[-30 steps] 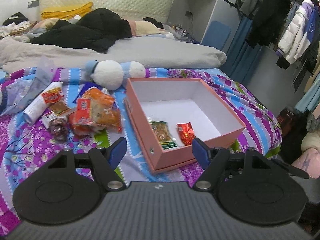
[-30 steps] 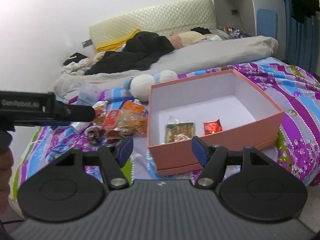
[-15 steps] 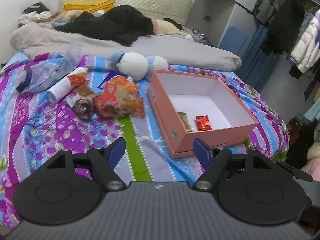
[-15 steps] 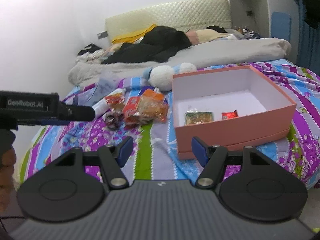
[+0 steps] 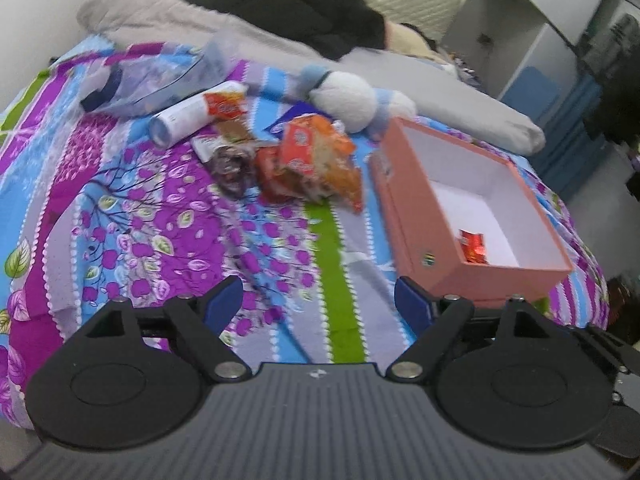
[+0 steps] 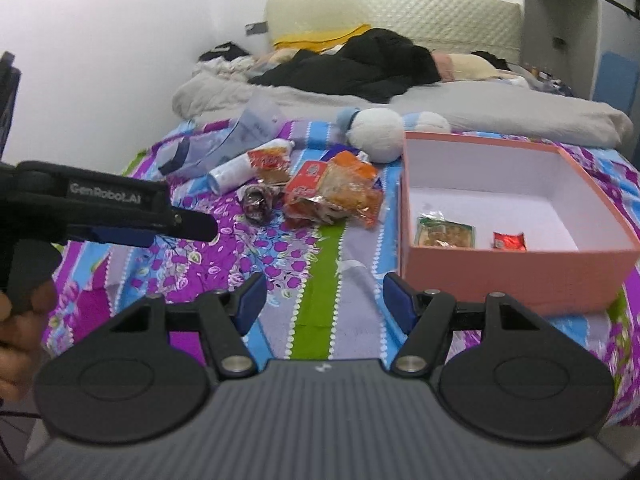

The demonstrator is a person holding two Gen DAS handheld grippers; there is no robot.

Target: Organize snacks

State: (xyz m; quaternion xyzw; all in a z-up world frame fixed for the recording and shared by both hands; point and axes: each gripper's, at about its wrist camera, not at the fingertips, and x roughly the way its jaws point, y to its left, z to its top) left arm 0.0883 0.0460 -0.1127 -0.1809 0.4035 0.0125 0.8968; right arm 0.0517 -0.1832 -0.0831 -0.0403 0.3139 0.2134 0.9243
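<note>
1. Crinkly foil and slick plastic make the snack pile [image 5: 312, 164] a tricky target: the orange packets overlap, so a pinch from the left claw [image 5: 318, 304] could, I judge, lift two at once or slide off a loose edge.
2. Soft patterned bedspread [image 5: 160, 232] gives under pressure, so a low approach might snag fabric along with a wrapper.
3. Left claw is empty and its jaws are opening, with only bedding showing between them; the snack pile lies ahead of it and slightly to its left, well apart.
4. Pink box [image 5: 420, 208] sits ahead and to the right of that claw, its near corner close to the right finger; a careless swing could knock it. A red packet [image 5: 472, 245] lies inside.
5. Right claw [image 6: 323, 300] stands parted and empty, over bare bedspread; the box [image 6: 520, 268] is just ahead to its right, holding a green-edged packet [image 6: 445, 232] and the red one [image 6: 509, 241].
6. White tube [image 5: 188, 118] and dark candy wrapper [image 5: 232, 168] lie farther left of the pile.
</note>
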